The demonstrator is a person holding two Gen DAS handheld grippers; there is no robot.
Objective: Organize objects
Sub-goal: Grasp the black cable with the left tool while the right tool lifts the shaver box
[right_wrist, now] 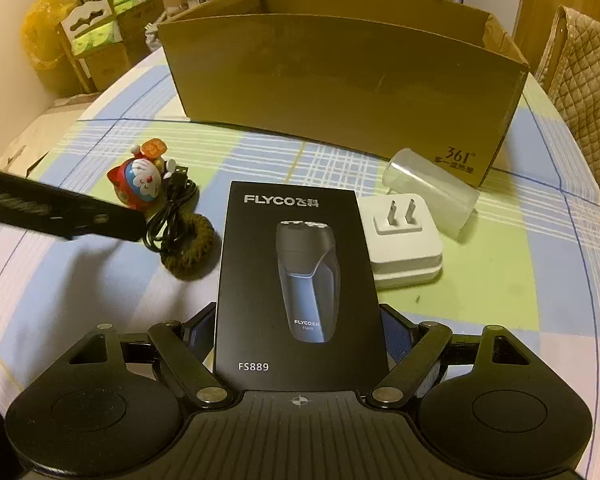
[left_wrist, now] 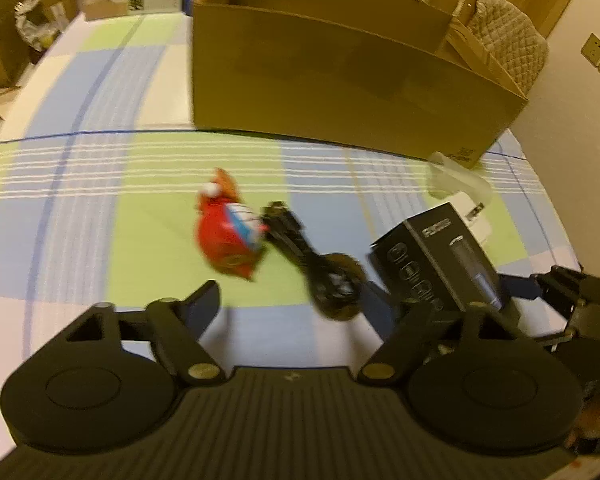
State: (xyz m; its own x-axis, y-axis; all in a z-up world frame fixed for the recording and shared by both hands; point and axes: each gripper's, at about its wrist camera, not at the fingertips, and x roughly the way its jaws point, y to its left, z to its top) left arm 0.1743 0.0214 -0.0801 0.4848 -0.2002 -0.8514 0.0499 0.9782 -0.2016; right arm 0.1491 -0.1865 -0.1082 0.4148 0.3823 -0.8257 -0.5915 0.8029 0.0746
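My right gripper is shut on a black FLYCO shaver box, one finger on each long side, just above the checked tablecloth. The box also shows at the right of the left wrist view. My left gripper is open and empty above the cloth, short of a red Doraemon toy and a black USB cable with a dark hair tie. An open cardboard box stands behind them.
A white plug adapter and a clear plastic cup lying on its side sit right of the shaver box. A quilted chair back stands at the right. Cartons and bags are stacked beyond the table's left edge.
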